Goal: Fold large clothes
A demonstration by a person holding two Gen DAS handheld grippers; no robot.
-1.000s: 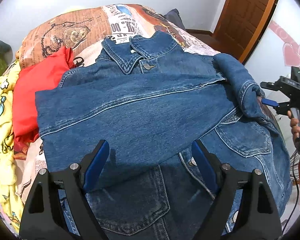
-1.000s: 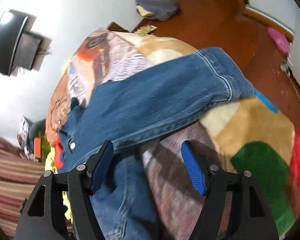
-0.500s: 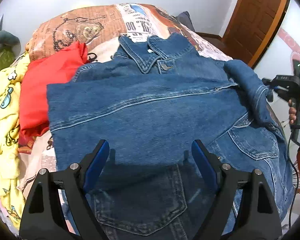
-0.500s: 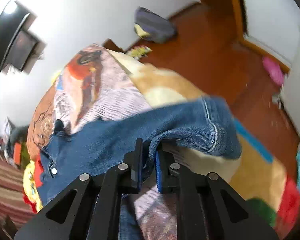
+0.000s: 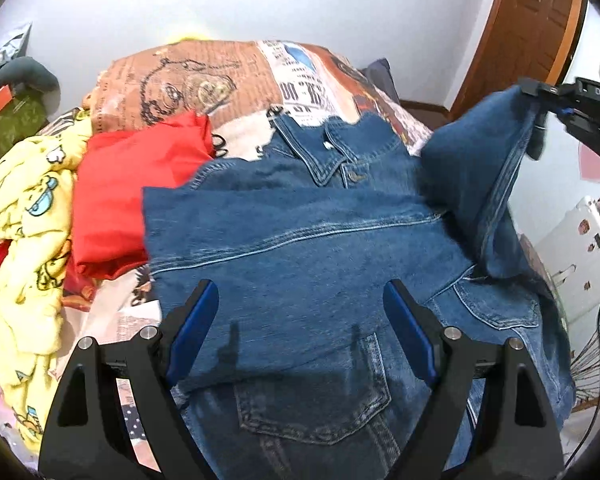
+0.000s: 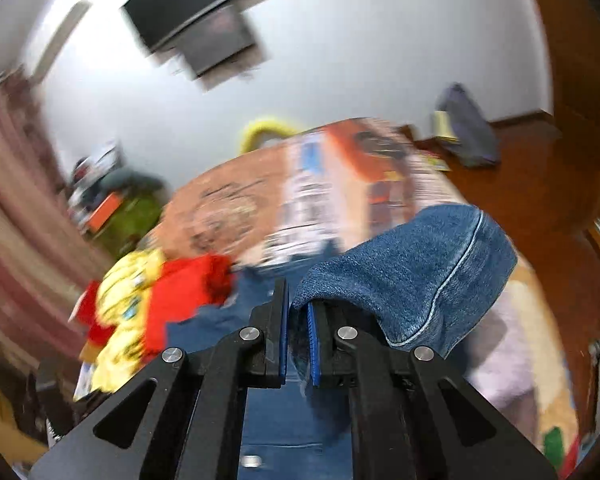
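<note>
Left wrist view: denim jacket (image 5: 300,240) spread front-up on patterned bedspread (image 5: 204,80), one sleeve folded across chest, other sleeve (image 5: 484,184) lifted at right. Left gripper (image 5: 300,328) poised above jacket's lower front, fingers wide apart, holding nothing. Right wrist view: right gripper (image 6: 298,340) pinched tight on sleeve cuff (image 6: 412,276), denim draped over right finger. Red garment (image 5: 128,192) and yellow printed fabric (image 5: 24,232) heaped beside jacket on left.

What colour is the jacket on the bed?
Blue denim jacket, seen best from the left wrist view.
</note>
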